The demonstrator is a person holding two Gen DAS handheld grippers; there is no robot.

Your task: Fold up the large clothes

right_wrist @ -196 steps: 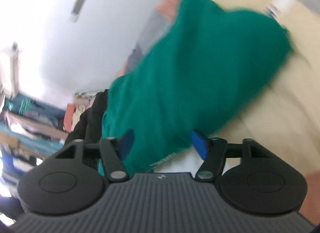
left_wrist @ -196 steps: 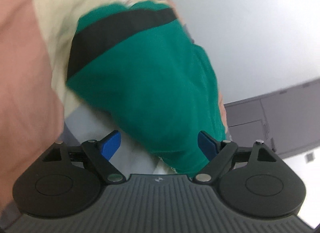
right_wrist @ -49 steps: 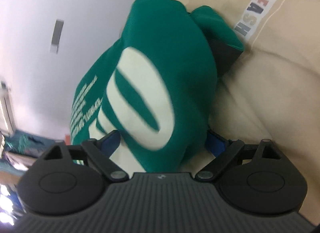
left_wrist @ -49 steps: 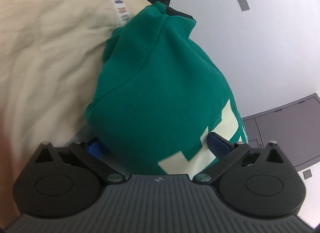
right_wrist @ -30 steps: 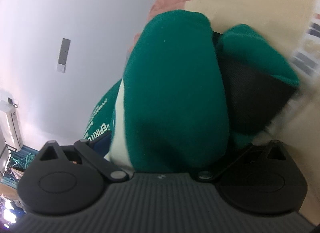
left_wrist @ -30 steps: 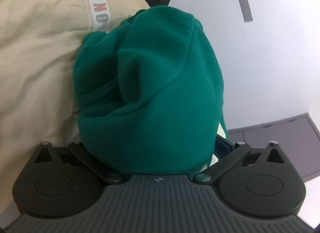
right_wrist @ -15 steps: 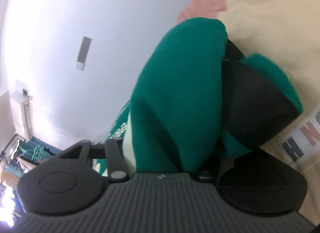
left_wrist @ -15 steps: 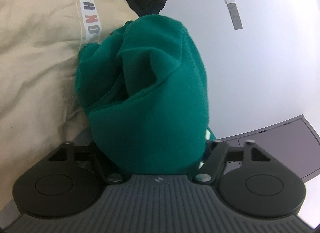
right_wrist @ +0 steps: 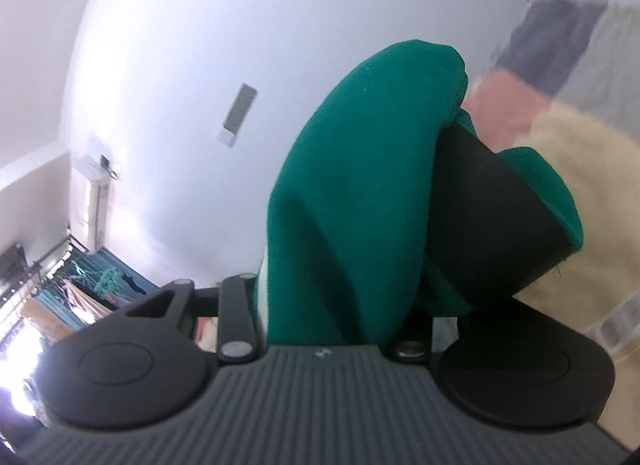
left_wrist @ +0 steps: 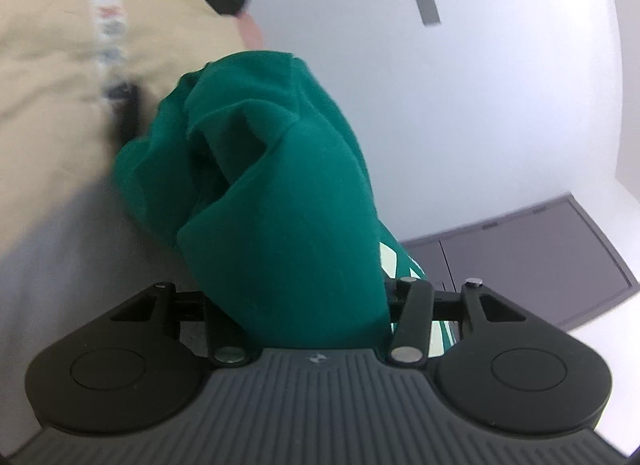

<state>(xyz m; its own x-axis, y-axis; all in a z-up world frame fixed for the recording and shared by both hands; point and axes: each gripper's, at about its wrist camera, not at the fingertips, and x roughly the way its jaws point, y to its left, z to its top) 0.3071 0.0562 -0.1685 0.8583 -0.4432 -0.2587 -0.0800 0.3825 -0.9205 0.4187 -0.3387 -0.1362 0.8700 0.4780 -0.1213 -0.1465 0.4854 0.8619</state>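
Left wrist: beige top's (left_wrist: 52, 77) lettering blurred, unreadable | left gripper (left_wrist: 308, 305) pinches green sweatshirt (left_wrist: 280, 205) | right gripper (right_wrist: 336, 321) pinches sweatshirt too, raised

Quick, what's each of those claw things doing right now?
Left gripper: shut on the green garment.
Right gripper: shut on the same green garment.
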